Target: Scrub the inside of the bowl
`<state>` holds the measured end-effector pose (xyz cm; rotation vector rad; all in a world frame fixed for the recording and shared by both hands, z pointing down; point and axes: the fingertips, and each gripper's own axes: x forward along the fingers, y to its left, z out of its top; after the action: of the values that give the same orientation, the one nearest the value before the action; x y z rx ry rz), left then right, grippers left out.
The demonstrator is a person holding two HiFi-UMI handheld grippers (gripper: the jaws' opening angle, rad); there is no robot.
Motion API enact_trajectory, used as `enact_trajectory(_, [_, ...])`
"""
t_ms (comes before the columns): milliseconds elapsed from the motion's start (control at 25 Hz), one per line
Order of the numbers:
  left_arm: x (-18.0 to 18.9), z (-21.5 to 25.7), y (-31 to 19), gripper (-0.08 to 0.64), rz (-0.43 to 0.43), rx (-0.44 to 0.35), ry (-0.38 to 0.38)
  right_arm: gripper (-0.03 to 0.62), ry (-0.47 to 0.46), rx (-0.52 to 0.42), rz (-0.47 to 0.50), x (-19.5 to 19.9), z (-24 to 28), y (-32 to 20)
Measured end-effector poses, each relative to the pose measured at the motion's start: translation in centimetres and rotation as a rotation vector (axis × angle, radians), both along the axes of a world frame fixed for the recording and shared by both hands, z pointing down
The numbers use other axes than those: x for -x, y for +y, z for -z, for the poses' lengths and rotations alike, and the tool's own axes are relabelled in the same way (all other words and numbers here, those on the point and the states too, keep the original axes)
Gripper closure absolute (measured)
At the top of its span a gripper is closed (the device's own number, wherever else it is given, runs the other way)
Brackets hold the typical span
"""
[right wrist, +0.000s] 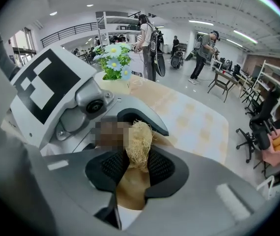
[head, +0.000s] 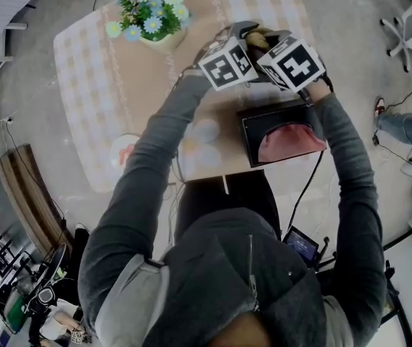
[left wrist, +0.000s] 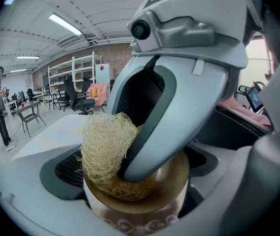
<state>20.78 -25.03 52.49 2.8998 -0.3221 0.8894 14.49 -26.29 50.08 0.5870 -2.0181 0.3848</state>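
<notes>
Both grippers meet above the far side of the table. My left gripper is shut on a small bowl, brown inside and white with a pattern outside, held by its sides. My right gripper is shut on a pale, stringy loofah scrubber. In the left gripper view the scrubber reaches down inside the bowl against its brown wall, with one jaw of the right gripper behind it. The head view shows the left gripper and right gripper tip to tip, their marker cubes side by side.
A pot of blue and white flowers stands at the table's far left. The table has a checked cloth. A black box with a pink cloth sits near the front edge; pale plates lie left of it. People and chairs stand around.
</notes>
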Motion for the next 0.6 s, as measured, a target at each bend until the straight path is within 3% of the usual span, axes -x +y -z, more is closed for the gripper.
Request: enact_trajectory(600, [0.0, -0.1, -0.1, -0.04, 0.002, 0.002, 0.004, 0.494, 0.073, -0.13, -0.03, -1.8, 0.1, -0.9])
